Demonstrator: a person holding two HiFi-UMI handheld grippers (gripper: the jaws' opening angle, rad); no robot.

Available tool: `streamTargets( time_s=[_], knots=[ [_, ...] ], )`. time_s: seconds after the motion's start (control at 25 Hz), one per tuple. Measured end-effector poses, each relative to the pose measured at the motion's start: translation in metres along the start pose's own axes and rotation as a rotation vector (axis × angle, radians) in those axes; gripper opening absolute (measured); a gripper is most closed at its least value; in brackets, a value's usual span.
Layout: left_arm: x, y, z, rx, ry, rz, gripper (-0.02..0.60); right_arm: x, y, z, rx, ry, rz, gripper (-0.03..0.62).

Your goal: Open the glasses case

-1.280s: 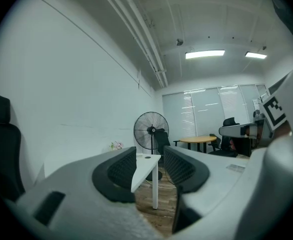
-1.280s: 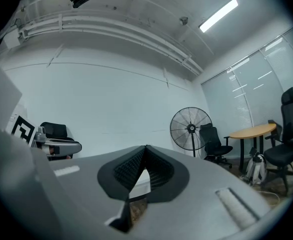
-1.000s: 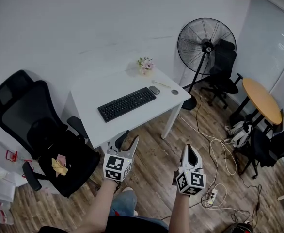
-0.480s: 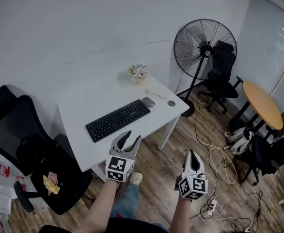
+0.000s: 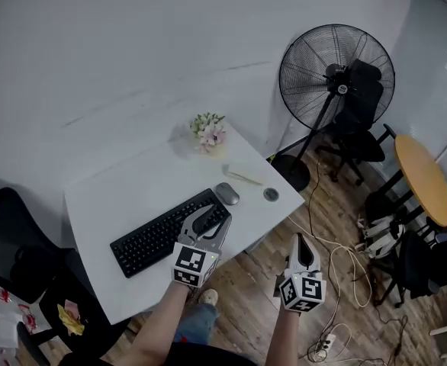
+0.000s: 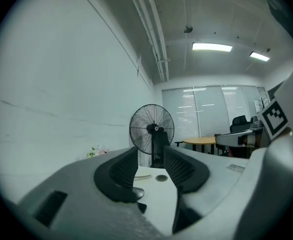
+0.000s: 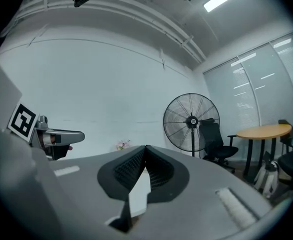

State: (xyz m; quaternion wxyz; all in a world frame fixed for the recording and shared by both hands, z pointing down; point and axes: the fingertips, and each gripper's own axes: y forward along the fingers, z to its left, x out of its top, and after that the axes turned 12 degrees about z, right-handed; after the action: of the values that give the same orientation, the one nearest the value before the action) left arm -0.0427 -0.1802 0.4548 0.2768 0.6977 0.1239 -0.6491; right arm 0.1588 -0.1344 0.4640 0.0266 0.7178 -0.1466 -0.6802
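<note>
The glasses case, a pale oblong thing, lies shut on the white desk behind the mouse. My left gripper is open with nothing between its jaws and hovers over the right end of the black keyboard, short of the case. In the left gripper view the case shows through the gap of the left gripper. My right gripper is shut and empty, off the desk's front corner above the floor. The right gripper view shows the right gripper with its jaws touching.
A flower pot stands at the desk's back. A small round disc lies near the right corner. A standing fan, an office chair and a round wooden table are to the right, with cables on the floor.
I have come closer to the desk. My left gripper has moved forward from beside the desk edge to above the keyboard. The right gripper stays shut over the floor.
</note>
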Motion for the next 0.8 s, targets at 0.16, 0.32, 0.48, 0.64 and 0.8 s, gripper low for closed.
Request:
streamTargets(
  time_s=[0.16,0.32,0.48,0.64,0.8],
  knots=[
    [0.010,0.059,0.026,-0.017,-0.012,0.018,0.163,0.019,0.065,-0.013,0.005,-0.005,0.016,0.012],
    [0.015,0.103,0.044,-0.035,-0.011,0.039,0.163,0.025,0.112,-0.023,0.008,0.008,0.035,0.012],
    [0.023,0.131,0.054,-0.048,-0.012,0.038,0.163,0.036,0.140,-0.030,0.005,0.006,0.042,0.012],
    [0.028,0.146,0.058,-0.051,-0.023,0.036,0.163,0.043,0.145,-0.039,-0.005,-0.002,0.054,0.012],
    [0.035,0.159,0.058,-0.045,-0.028,0.034,0.163,0.049,0.148,-0.053,-0.015,0.002,0.051,0.012]
  ],
)
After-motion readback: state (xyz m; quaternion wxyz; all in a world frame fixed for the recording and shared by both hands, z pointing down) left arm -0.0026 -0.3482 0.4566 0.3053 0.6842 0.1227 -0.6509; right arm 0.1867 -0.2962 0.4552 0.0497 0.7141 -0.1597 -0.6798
